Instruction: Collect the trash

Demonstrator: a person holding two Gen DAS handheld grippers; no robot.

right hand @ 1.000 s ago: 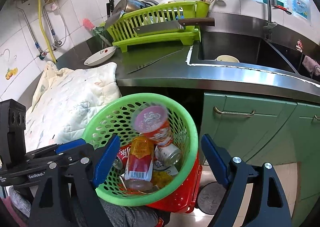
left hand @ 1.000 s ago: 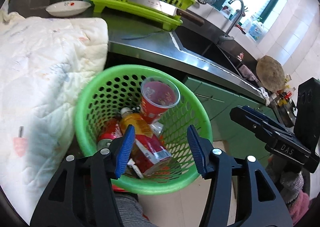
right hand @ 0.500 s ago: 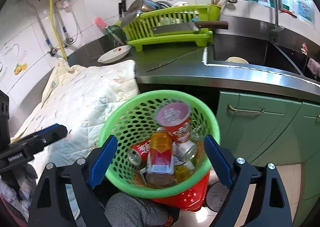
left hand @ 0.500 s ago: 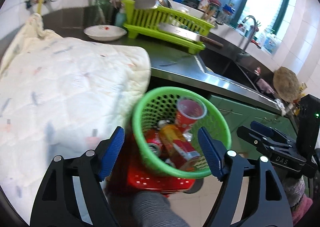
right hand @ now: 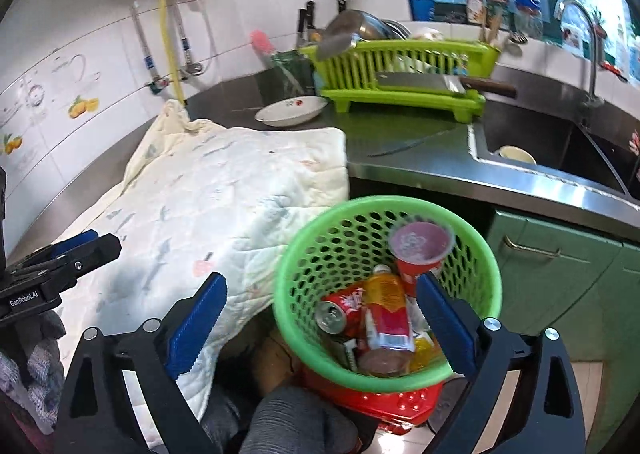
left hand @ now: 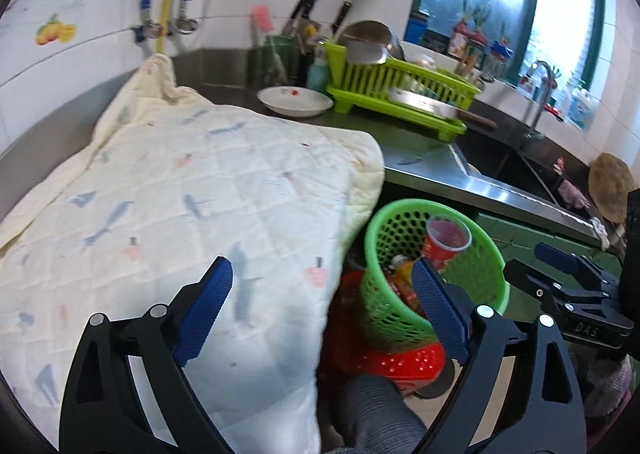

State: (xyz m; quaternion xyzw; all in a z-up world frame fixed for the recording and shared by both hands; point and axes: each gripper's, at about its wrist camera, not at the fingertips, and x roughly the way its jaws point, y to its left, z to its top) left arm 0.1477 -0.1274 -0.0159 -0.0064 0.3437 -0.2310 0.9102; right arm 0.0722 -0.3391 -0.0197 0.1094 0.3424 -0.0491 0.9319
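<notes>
Right, your green basket (right hand: 384, 210) sits w/ red basket (right hand: 384, 402) under it, just beside bench (right hand: 404, 162) edge, holding red cup (right hand: 420, 254), soda can (right hand: 340, 310), orange bottle (right hand: 386, 318). Left gripper (left hand: 320, 310) & right gripper (right hand: 320, 322): fingers spread wide, holding nothing.

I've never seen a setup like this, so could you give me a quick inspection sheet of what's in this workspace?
Surface: dark countertop, partly covered by a quilted cloth.
Job's things: green basket below the counter edge holds a red cup, soda can and bottle.
Clutter: white dish, green dish rack, cleaver.
Grippers: left hand-held gripper open, empty; right hand-held gripper open, empty.
Cables: yellow hose on the wall.
Surroundings: sink, faucet, window, green cabinets.
</notes>
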